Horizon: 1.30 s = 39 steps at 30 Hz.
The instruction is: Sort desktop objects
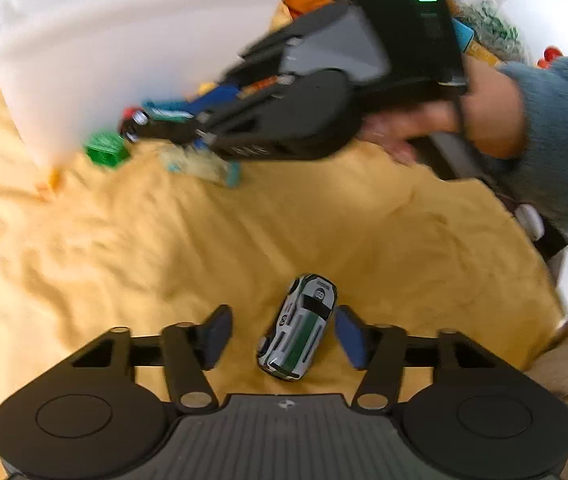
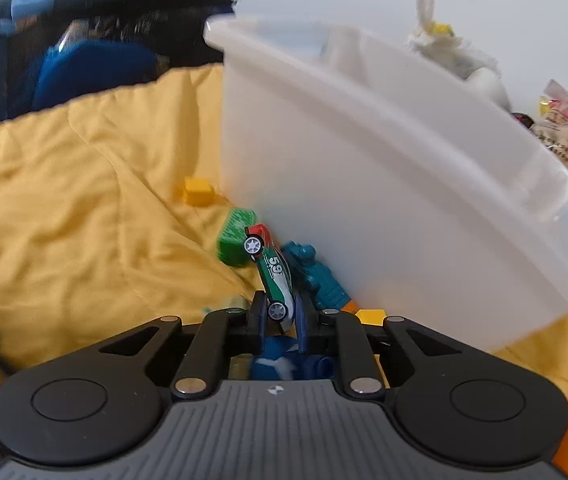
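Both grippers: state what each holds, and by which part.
The right gripper pinches the green, white and red toy car at its lower end, by one wheel. The left gripper is open around the white and green toy car, not gripping.

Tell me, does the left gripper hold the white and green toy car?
No, the toy car lies on the yellow cloth between the open fingers of the left gripper, and neither pad touches it.

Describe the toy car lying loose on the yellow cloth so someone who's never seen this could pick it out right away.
Start at the big white bin on the yellow cloth, then come toward the near edge, away from the toy pile at its base. The silver toy car lies alone between the open left gripper fingers. Unlike the green car clamped in the right gripper, it is silver-white with a green stripe.
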Each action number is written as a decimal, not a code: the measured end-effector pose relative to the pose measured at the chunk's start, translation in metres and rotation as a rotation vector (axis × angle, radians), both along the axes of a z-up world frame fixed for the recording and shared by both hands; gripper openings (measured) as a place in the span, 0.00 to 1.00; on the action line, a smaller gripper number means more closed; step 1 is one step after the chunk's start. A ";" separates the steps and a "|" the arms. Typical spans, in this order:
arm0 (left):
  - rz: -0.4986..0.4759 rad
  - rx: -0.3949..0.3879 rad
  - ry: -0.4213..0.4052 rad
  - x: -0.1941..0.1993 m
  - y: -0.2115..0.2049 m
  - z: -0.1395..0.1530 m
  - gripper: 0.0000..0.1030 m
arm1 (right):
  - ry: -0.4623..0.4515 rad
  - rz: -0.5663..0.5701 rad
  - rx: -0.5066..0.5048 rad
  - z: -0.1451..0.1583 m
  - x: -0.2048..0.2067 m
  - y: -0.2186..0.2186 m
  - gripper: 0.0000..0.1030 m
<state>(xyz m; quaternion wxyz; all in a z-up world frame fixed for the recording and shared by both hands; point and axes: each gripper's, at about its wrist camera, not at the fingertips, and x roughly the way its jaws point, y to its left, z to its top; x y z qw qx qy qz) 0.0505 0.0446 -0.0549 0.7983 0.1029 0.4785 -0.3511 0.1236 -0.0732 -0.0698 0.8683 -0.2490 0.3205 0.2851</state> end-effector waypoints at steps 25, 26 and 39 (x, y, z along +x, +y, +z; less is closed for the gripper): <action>0.098 0.097 -0.117 -0.042 -0.022 -0.015 0.69 | 0.037 -0.126 -0.057 0.007 -0.149 -0.060 0.37; 0.111 0.089 -0.131 -0.043 -0.023 -0.015 0.69 | 0.025 -0.140 -0.053 0.008 -0.146 -0.064 0.41; 0.228 0.073 -0.170 -0.044 -0.024 -0.025 0.74 | 0.249 -0.232 0.147 -0.012 -0.112 -0.101 0.38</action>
